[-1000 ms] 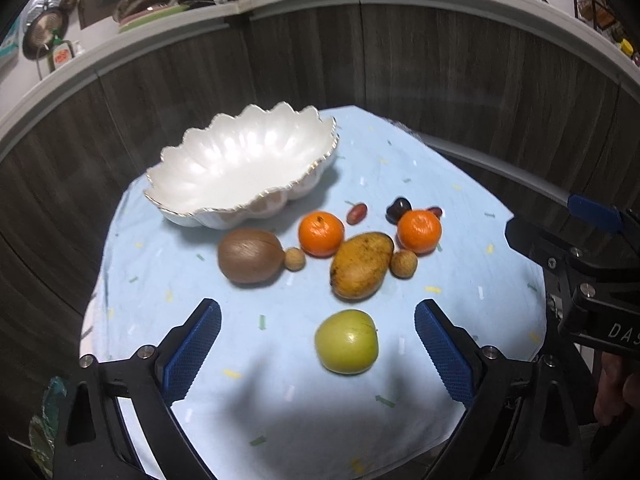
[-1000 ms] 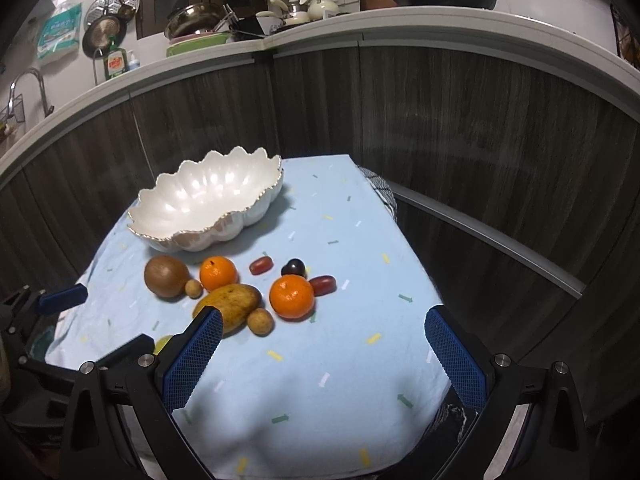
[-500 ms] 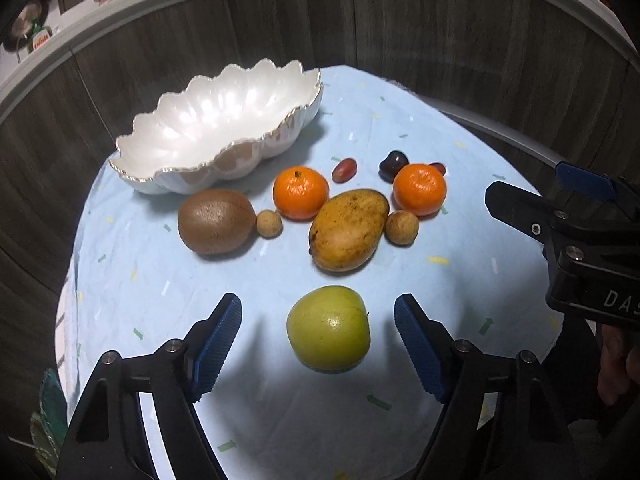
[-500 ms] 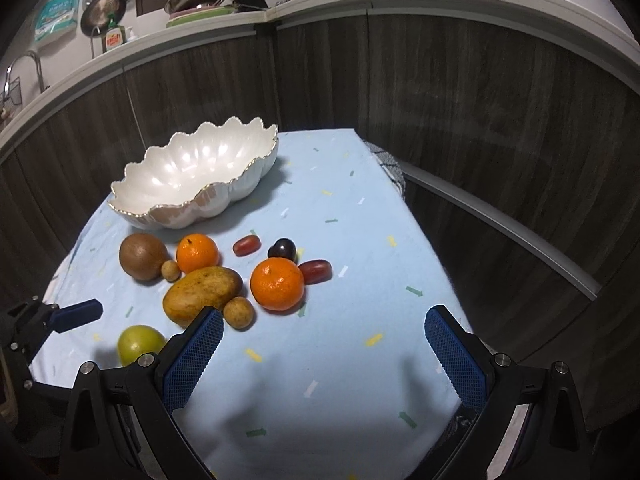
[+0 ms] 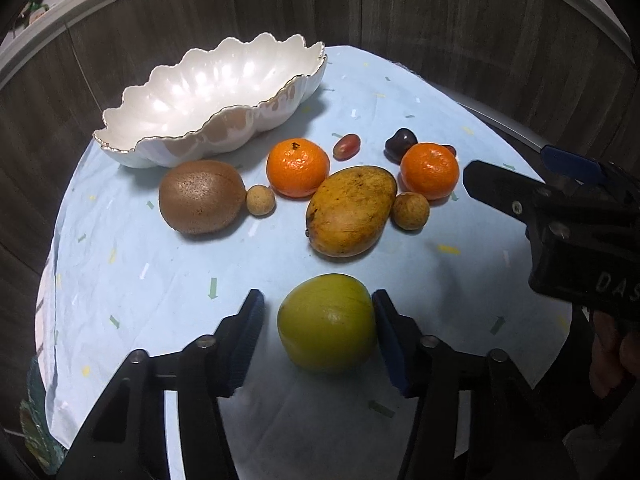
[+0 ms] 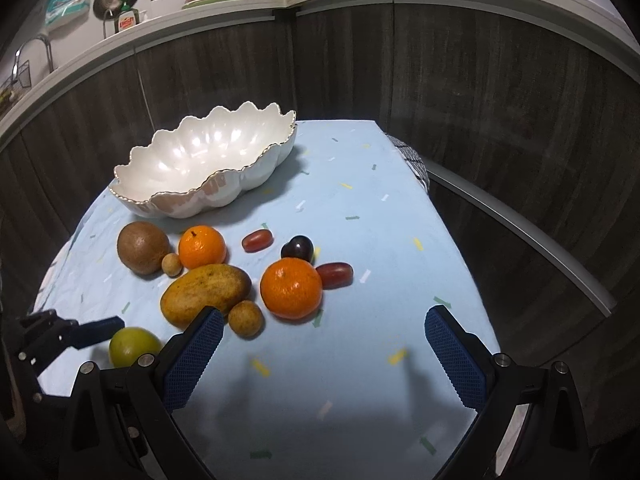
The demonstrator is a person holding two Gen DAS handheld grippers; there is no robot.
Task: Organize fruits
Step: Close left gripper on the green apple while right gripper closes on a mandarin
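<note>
Jaws of the left gripper (image 5: 318,322) closing around the green apple (image 5: 328,322), half-hidden beside the right gripper's (image 6: 324,350) spread jaws.

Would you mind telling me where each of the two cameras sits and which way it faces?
Left wrist: on the left gripper, looking steeply down at the green apple between its closing jaws; the right gripper and a hand show at the right edge.
Right wrist: on the right gripper, angled down across the blue cloth, jaws open with nothing between them; the left gripper shows at lower left.
Shared: the white bowl, kiwi, mango, both oranges and the apple.
</note>
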